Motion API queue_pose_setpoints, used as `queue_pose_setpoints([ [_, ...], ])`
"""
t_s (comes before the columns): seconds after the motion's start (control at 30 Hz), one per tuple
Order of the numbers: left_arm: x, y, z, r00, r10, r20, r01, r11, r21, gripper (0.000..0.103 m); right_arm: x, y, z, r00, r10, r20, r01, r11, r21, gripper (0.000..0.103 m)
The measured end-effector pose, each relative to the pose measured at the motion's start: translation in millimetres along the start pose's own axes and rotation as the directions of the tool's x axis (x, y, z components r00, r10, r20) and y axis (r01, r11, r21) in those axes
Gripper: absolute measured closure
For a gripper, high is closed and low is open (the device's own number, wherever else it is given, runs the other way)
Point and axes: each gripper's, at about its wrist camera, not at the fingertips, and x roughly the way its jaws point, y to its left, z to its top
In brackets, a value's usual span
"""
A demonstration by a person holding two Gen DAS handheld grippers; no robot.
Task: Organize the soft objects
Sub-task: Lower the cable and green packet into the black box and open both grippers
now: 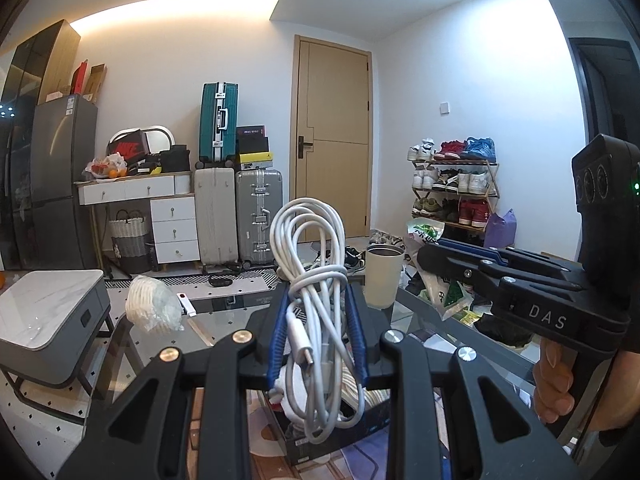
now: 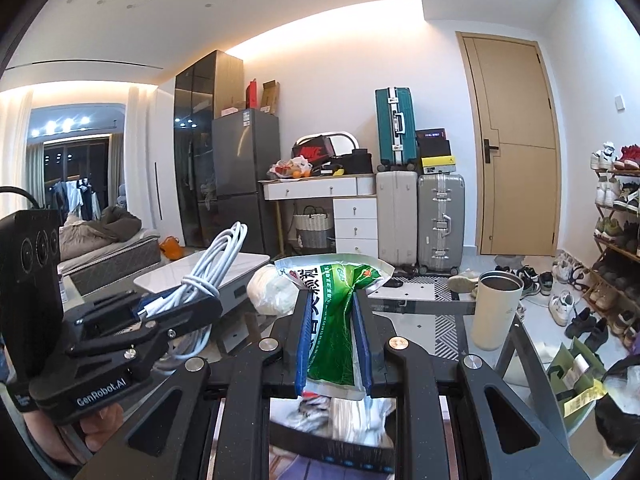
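A glass desk [image 1: 224, 308] stands in a cluttered room with suitcases [image 2: 440, 220] by the door. On the desk sits a cream cup [image 2: 494, 312], open-topped. Above it, the left gripper [image 1: 318, 320] pinches a coiled white cable [image 1: 316, 280]; the right gripper [image 2: 334, 332] fingers clamp a green packet [image 2: 336, 320].

The right gripper [image 2: 332, 312] clamps a crumpled green-and-white plastic pouch [image 2: 335, 320] between its 2 blue-padded fingers [image 2: 303, 336], lifted over a glass table [image 2: 432, 316]. At left, the left gripper [image 2: 176, 304] pinches a coiled white cable [image 2: 208, 268]. A cream tumbler [image 2: 495, 312] stands to the right, a white bundle [image 2: 270, 290] behind.
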Motion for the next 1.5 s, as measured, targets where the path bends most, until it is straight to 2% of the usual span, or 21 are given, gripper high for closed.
queue_pose_setpoints([
  [0.2,24,4,1,1.000,0.000,-0.020,-0.001,1.000,-0.007,0.077,27,-11,11,0.999,-0.017,-0.032,0.018,0.999,0.035,0.084],
  [0.37,52,6,-1,0.995,-0.013,-0.099,0.008,0.998,-0.055,0.077,53,-19,8,0.993,-0.028,-0.113,0.032,0.999,0.037,0.084],
  [0.47,69,10,-3,0.986,-0.005,-0.165,-0.008,0.997,-0.078,0.077,70,-24,4,0.982,-0.018,-0.188,0.026,0.999,0.041,0.084],
  [0.53,83,12,-8,0.971,-0.031,-0.235,0.005,0.994,-0.109,0.077,85,-25,1,0.965,-0.019,-0.262,0.022,1.000,0.007,0.084],
  [0.6,97,14,-16,0.946,-0.076,-0.314,0.034,0.990,-0.140,0.077,100,-27,-6,0.944,-0.027,-0.330,0.028,1.000,-0.004,0.084],
  [0.63,104,14,-21,0.928,-0.100,-0.358,0.049,0.987,-0.150,0.077,109,-31,-12,0.926,-0.026,-0.377,0.032,0.999,0.011,0.084],
  [0.7,116,13,-32,0.898,-0.104,-0.428,0.041,0.987,-0.155,0.077,128,-39,-29,0.874,-0.011,-0.487,0.045,0.997,0.058,0.084],
  [0.77,126,12,-46,0.862,-0.097,-0.497,0.020,0.987,-0.158,0.077,139,-46,-46,0.842,0.010,-0.540,0.049,0.994,0.096,0.084],
  [0.87,133,7,-59,0.836,-0.114,-0.537,0.032,0.987,-0.160,0.076,151,-53,-62,0.804,0.004,-0.595,0.064,0.994,0.093,0.084],
  [1.0,131,1,-59,0.838,-0.094,-0.538,0.022,0.990,-0.138,0.076,155,-61,-72,0.775,0.028,-0.631,0.076,0.988,0.137,0.084],
  [1.27,129,3,-62,0.803,-0.117,-0.585,0.038,0.989,-0.146,0.076,143,-55,-83,0.743,0.054,-0.667,0.051,0.989,0.137,0.084],
  [1.3,127,4,-61,0.797,-0.127,-0.590,0.046,0.988,-0.150,0.076,142,-53,-82,0.740,0.055,-0.670,0.045,0.990,0.131,0.084],
  [1.5,125,12,-63,0.791,-0.168,-0.589,0.076,0.981,-0.177,0.075,134,-48,-82,0.742,0.058,-0.668,0.042,0.990,0.133,0.084],
])
